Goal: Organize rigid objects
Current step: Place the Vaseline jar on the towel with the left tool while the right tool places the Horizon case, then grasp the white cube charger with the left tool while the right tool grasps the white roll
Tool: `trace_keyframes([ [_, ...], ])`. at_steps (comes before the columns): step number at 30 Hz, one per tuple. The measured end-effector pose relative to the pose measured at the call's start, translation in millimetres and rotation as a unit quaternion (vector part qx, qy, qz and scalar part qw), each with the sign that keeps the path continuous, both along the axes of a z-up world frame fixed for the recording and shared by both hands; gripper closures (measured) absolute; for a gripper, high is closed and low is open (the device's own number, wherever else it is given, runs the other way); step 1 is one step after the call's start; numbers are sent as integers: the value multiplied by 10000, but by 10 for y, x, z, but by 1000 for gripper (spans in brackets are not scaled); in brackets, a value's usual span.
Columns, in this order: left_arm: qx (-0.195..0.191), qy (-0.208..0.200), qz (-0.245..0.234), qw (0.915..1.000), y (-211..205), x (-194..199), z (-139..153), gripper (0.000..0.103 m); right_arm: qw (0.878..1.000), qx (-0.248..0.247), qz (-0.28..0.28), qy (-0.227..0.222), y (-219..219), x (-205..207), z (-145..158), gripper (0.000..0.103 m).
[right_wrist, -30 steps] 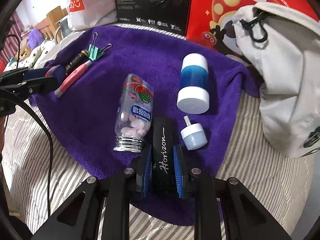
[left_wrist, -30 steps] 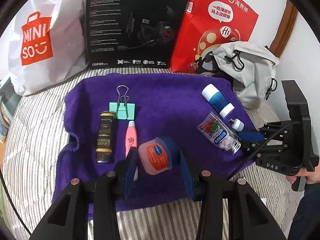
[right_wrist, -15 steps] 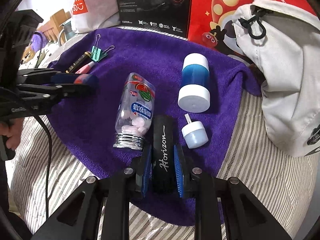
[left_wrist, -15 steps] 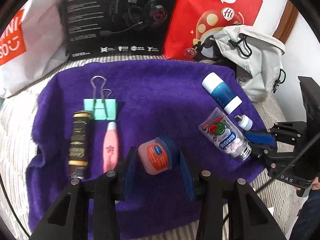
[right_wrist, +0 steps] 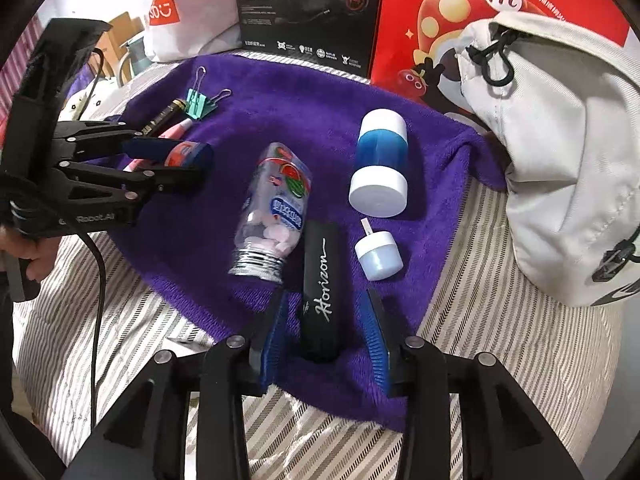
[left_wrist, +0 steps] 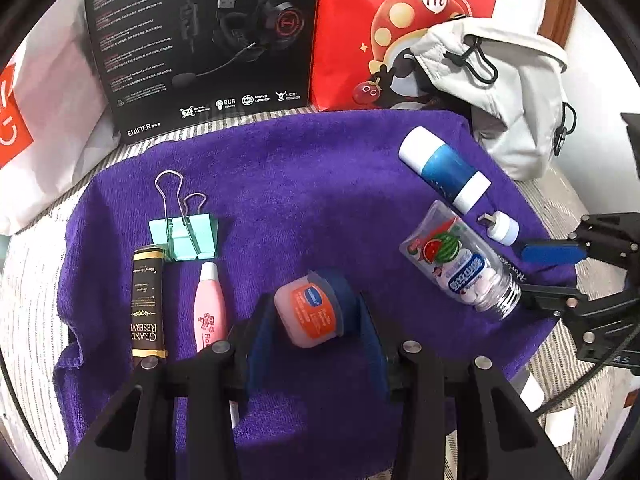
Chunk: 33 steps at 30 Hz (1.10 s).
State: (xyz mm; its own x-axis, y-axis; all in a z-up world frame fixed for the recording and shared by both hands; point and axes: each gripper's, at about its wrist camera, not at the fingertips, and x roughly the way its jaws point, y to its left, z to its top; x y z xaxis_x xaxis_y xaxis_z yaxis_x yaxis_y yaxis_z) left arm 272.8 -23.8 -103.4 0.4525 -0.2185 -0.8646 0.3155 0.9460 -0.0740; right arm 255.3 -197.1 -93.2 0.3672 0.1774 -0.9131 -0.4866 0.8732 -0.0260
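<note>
A purple towel (left_wrist: 320, 184) carries the items. My left gripper (left_wrist: 312, 332) is shut on a small jar (left_wrist: 308, 312) with an orange label and blue lid, right of a pink tube (left_wrist: 210, 312), a dark tube (left_wrist: 148, 304) and a mint binder clip (left_wrist: 184, 236). My right gripper (right_wrist: 326, 320) stands open around a black Horizon case (right_wrist: 322, 284) lying on the towel's near edge. Beside the case lie a candy bottle (right_wrist: 272, 208), a small white cap (right_wrist: 378, 256) and a blue-and-white bottle (right_wrist: 380, 160). The left gripper (right_wrist: 188, 160) with the jar shows at the left of the right wrist view.
A black headset box (left_wrist: 200, 40), a red paper bag (left_wrist: 400, 20) and a white shopping bag (left_wrist: 40, 100) stand behind the towel. A grey fabric bag (right_wrist: 560, 140) lies at the towel's right. Striped bedding (right_wrist: 480, 340) surrounds the towel.
My right gripper has opened and let go of the black case, which now rests on the towel. My left gripper has moved forward over the towel with the jar still in it.
</note>
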Motion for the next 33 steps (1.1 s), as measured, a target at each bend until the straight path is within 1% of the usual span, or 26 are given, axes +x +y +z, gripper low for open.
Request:
trace_keyframes([
  [1,16,-2,7,10000,-3,-7,-1,63,10000,-26,-19,-52,-12,-24,27,57],
  [8,-96,66,56,9999,25,-106,7,53,9997,41,-98,-221,-106,-205,193,57],
  [10,-161,108,75,9998,37,-141,11,44,9995,53,-161,-255,-140,-269,231,57],
  [11,-187,128,95,9997,42,-161,13,42,9994,61,-199,-262,-161,-302,245,57],
  [17,-305,93,346,9989,98,-318,132,41,9969,285,-636,-355,-366,-578,370,57],
  [21,-348,-115,353,9987,87,-559,331,33,9932,596,-933,-369,-544,-795,436,55],
  [23,-438,-145,338,9984,55,-674,394,33,9916,678,-1034,-367,-617,-910,445,54],
  [25,-714,-134,255,9970,-28,-825,471,33,9904,687,-1135,-380,-689,-1042,445,54],
  [26,-777,-135,190,9967,-95,-901,495,33,9900,686,-1179,-371,-724,-1100,441,54],
  [30,-630,-85,63,9980,-370,-1070,479,33,9883,730,-1311,-284,-875,-1337,396,54],
  [33,-719,72,30,9974,-542,-1117,403,33,9881,745,-1336,-165,-960,-1495,319,54],
])
